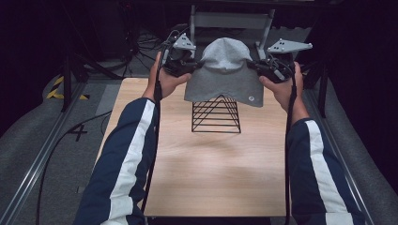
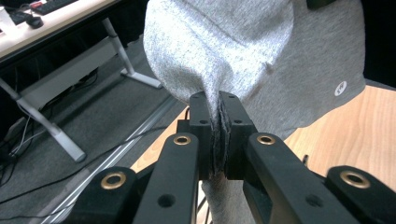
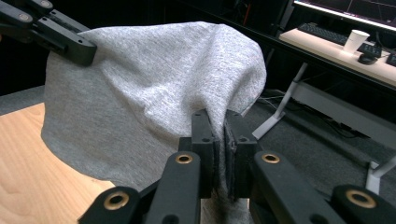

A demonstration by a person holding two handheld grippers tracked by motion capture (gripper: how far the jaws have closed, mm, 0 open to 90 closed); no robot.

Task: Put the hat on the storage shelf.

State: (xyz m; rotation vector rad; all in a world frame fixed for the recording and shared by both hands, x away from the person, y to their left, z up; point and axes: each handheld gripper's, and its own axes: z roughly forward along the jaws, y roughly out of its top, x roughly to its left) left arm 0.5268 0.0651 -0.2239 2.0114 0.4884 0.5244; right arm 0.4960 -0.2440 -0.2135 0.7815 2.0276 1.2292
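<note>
Above the far table edge: left claw [image 2: 219,105] clamped on one side of grey hat [image 1: 224,70] | right claw [image 3: 219,122] clamped on the opposite side | hat held stretched between both, hanging over black wire stand [image 1: 216,116] | stand upright on wooden table [image 1: 211,173]

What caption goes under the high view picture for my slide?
Two hand-held grippers, left and right, hold a grey hat over a black wire rack.
</note>
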